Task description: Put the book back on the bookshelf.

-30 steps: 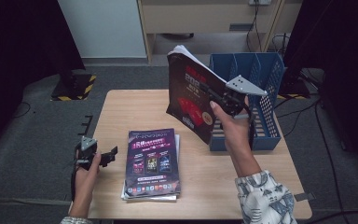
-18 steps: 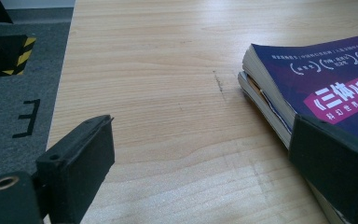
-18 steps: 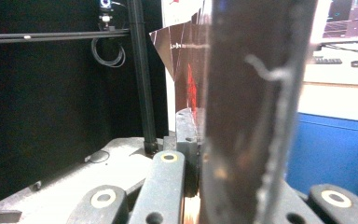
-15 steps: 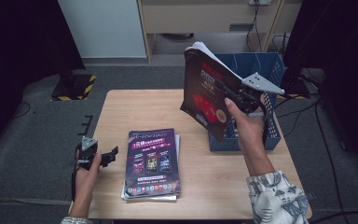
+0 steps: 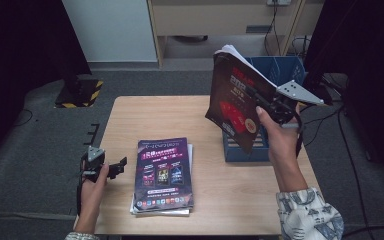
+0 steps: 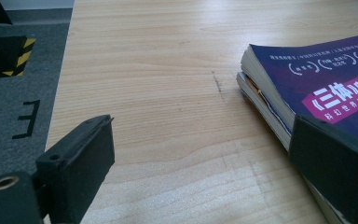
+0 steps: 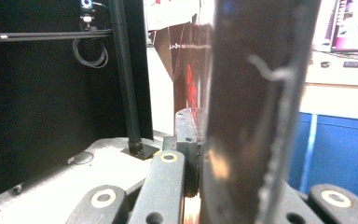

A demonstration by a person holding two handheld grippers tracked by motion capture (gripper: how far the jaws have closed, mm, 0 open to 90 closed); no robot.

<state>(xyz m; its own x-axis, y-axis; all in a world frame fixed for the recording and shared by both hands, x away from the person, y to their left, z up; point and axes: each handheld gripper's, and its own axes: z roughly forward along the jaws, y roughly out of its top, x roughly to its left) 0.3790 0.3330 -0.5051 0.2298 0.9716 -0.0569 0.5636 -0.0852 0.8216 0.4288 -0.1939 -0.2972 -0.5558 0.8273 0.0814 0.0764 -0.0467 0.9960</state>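
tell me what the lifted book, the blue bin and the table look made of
Book: paper pages under what looks like a glossy coated cover; it shows sheen in the right gripper view. Blue bin: probably moulded plastic, with slotted walls. Table: pale wood or wood-look laminate, matte, with visible grain.
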